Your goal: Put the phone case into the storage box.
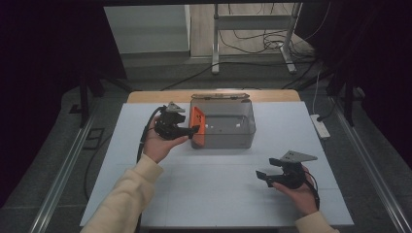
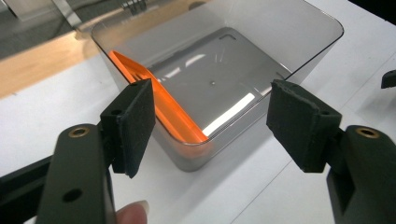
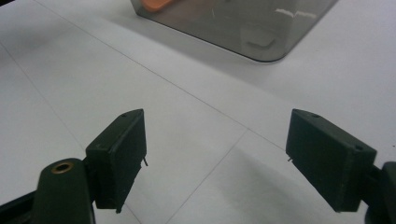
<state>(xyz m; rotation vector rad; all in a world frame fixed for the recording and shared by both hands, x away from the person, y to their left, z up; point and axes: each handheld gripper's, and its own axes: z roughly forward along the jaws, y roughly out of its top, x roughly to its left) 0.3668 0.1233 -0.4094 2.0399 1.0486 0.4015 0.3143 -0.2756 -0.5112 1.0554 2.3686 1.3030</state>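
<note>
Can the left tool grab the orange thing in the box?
Probably yes. The left tool is open right at the box rim, and the orange thing leans against the near wall with nothing covering it.

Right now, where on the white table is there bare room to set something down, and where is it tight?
The white table is bare in front, between the smoky translucent plastic bin and the right tongs, and also right of the bin. It is tight at the bin's left wall, where the left tongs hover open by the orange flat piece.

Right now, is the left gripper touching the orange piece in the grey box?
Apart. The left gripper view shows the left gripper open, its jaws short of the orange piece.
</note>
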